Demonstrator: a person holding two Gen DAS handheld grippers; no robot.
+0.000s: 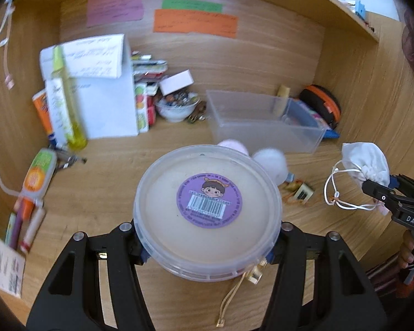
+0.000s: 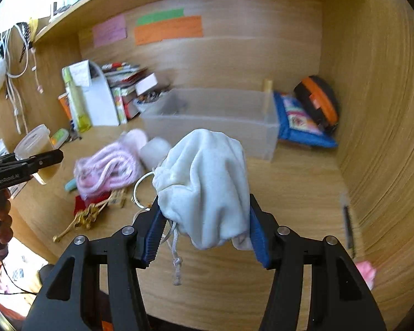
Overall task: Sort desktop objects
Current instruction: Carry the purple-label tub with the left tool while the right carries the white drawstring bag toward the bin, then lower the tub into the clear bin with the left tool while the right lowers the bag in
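While I hold both grippers above the desk:
Left gripper (image 1: 207, 248): grips one round tub (image 1: 207, 209).
Right gripper (image 2: 204, 229): clamps one white pouch (image 2: 207, 184).
Clear bin (image 1: 265, 121): one.

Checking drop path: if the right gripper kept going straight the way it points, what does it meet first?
Probably the clear plastic bin: it lies just beyond the white drawstring pouch clamped in the right gripper. Depth is unclear; it could meet the near wall or the desk before it.
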